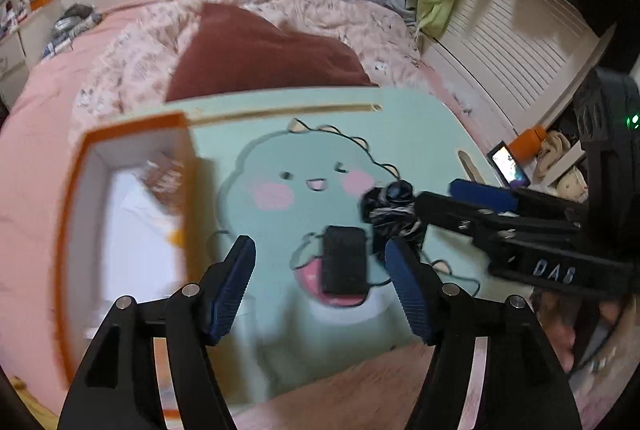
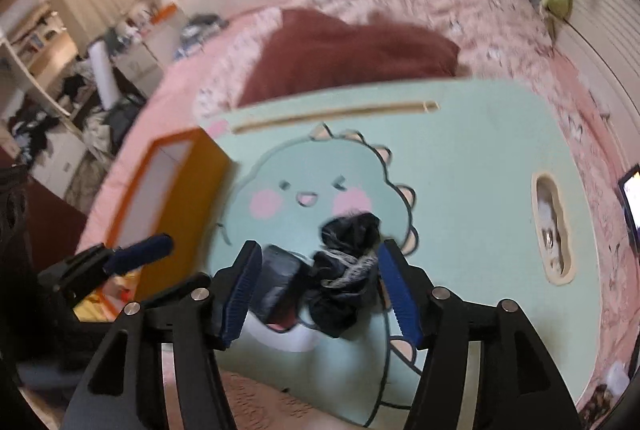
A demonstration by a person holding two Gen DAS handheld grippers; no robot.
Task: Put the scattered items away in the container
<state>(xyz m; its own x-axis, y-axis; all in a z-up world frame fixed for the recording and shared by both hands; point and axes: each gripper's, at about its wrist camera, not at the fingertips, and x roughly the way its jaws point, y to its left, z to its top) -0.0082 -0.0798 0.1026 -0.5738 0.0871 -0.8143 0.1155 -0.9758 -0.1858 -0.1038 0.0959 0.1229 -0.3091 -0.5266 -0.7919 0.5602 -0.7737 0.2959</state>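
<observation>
On the green bench [image 1: 420, 133], the black case [image 1: 345, 260] is seen lying lengthwise just ahead of the empty, wide left hand-held gripper [image 1: 320, 294], while the dark bundle [image 2: 348, 270] is framed by the equally wide right hand-held gripper [image 2: 318, 290].

Both wrist fisheyes look steeply down, close over the mint dinosaur lap table [image 1: 400, 133] on a pink bed [image 2: 520, 41]; both share the orange-rimmed box [image 1: 132, 125] at frame left.
</observation>
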